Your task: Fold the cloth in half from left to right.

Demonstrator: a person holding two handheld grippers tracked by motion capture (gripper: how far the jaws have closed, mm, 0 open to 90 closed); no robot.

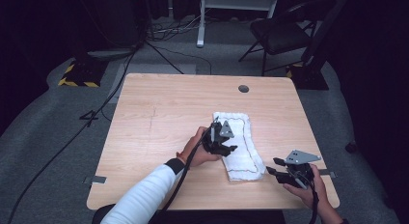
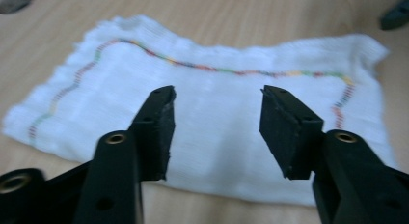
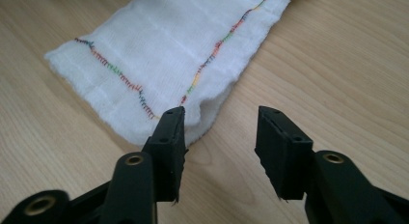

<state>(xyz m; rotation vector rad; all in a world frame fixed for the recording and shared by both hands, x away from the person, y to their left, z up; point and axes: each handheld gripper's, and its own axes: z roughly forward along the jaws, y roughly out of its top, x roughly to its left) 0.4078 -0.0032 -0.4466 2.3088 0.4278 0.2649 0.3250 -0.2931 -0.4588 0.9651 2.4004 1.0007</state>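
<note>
A folded white cloth (image 1: 241,147) with a multicolour stitched border lies on the wooden table (image 1: 164,118), right of centre. My left gripper (image 1: 226,142) hovers at the cloth's left edge, a hand around its body. In the left gripper view the cloth (image 2: 217,89) spreads beyond the gripper (image 2: 217,96), whose jaws stand apart with nothing between them. My right gripper (image 1: 273,166) is at the table's front right, just off the cloth's near corner. In the right gripper view that gripper (image 3: 222,115) is open over bare wood, the cloth's corner (image 3: 193,64) beside its left jaw.
A round cable hole (image 1: 243,89) sits near the table's far edge. Behind the table stand a black folding chair (image 1: 279,35) and a yellow-and-black striped base (image 1: 79,74), with cables (image 1: 96,108) across the grey floor. Bare wood lies left of the cloth.
</note>
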